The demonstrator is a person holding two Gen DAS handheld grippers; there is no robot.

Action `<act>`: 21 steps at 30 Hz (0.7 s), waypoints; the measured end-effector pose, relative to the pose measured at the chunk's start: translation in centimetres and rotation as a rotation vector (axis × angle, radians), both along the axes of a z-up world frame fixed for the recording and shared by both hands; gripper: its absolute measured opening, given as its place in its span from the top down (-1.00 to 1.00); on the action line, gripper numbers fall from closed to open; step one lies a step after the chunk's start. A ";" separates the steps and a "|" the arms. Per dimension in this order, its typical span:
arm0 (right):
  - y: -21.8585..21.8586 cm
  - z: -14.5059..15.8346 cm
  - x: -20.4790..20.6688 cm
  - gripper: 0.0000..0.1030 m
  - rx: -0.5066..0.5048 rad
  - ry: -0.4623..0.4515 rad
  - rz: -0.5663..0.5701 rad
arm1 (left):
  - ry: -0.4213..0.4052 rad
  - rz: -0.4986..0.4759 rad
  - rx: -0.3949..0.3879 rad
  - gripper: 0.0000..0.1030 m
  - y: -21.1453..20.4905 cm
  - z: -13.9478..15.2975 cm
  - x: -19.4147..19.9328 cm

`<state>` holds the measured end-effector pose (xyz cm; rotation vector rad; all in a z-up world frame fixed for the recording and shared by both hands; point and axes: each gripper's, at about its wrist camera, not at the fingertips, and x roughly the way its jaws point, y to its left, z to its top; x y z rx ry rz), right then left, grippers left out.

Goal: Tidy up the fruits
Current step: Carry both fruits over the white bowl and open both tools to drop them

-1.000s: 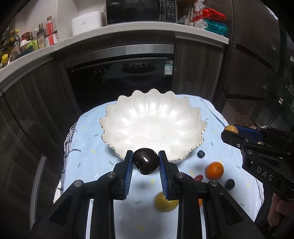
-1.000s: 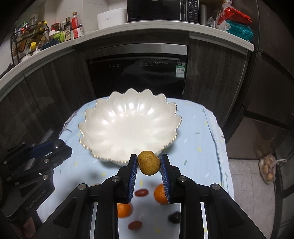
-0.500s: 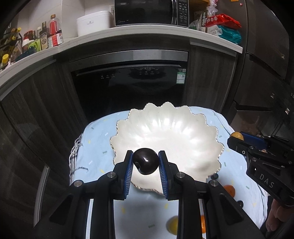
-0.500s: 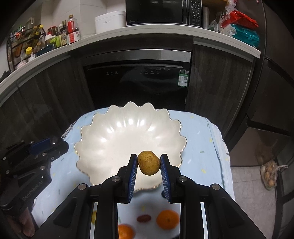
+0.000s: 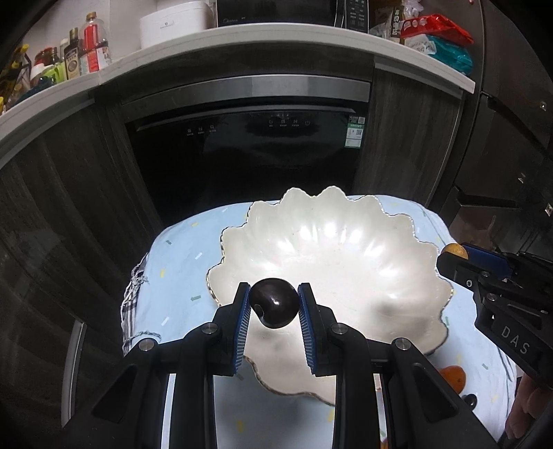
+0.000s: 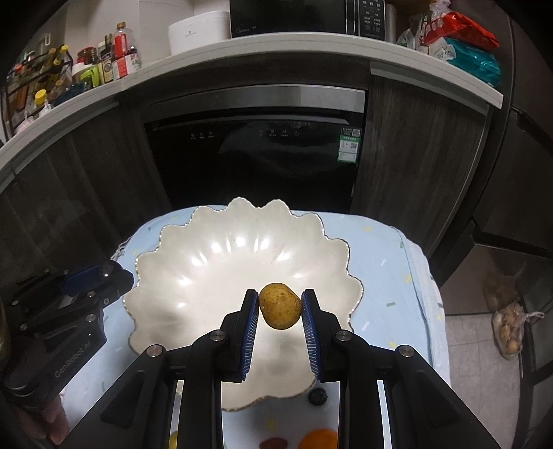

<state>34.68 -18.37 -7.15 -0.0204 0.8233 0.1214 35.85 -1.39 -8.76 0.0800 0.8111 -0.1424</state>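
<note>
Two fruits are hanging over the empty bowl (image 5: 345, 255): left claw (image 5: 273, 305) gripping a plum (image 5: 274, 303), right claw (image 6: 280, 307) gripping a yellow fruit (image 6: 280, 305). Nothing is sitting in the bowl yet; oranges (image 6: 319, 439) and berries (image 6: 317, 396) are waiting on the worktop (image 6: 387, 276).

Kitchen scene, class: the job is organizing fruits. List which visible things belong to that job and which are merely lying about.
Part of the job:
- dark plum in the left gripper
- yellow-brown fruit in the right gripper
- white scalloped bowl
- orange on the cloth

Just lying about:
- sauce bottles
- microwave
- snack packets
- bag on the floor
</note>
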 end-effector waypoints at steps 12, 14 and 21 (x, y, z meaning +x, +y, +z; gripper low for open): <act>0.4 -3.8 2.8 0.47 -0.014 0.096 0.002 | 0.087 0.017 -0.007 0.45 0.2 -3.2 2.3; 0.6 -4.3 3.2 0.47 -0.022 0.111 0.011 | 0.096 0.022 -0.009 0.46 0.3 -3.6 2.4; 1.3 -5.1 3.4 0.47 -0.028 0.151 0.030 | 0.097 0.027 -0.004 -0.03 0.7 -3.8 2.3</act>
